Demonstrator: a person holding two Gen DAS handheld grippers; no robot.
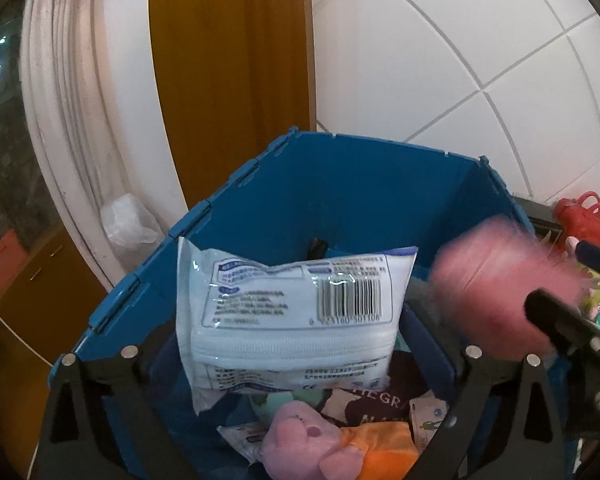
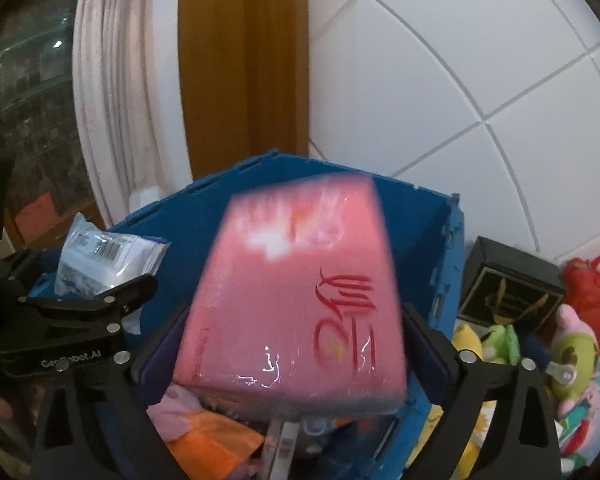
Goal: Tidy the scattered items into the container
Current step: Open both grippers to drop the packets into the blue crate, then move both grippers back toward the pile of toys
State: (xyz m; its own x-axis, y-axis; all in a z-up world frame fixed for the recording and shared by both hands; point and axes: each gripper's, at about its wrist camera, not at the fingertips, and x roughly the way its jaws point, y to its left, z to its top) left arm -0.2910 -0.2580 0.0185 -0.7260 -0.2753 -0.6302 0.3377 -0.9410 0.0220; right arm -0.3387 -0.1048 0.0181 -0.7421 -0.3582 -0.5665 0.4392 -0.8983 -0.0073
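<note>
A blue folding crate (image 1: 340,184) stands in front of me, also seen in the right wrist view (image 2: 420,220). My left gripper (image 1: 292,344) is open over it. A white barcoded packet (image 1: 292,312) hangs loose between its fingers, with a gap at each pad. My right gripper (image 2: 292,344) is also open above the crate, and a blurred pink box (image 2: 292,304) with red script sits between its pads without being pressed. That box (image 1: 500,280) shows at the right of the left wrist view, and the packet (image 2: 100,256) at the left of the right wrist view.
A pink plush (image 1: 300,440), an orange cloth (image 1: 380,448) and other items lie in the crate. Right of it are a black box (image 2: 508,284), a red bag (image 2: 592,284) and plush toys (image 2: 572,344). A white tiled wall (image 2: 460,60) and a wooden frame (image 1: 228,60) stand behind.
</note>
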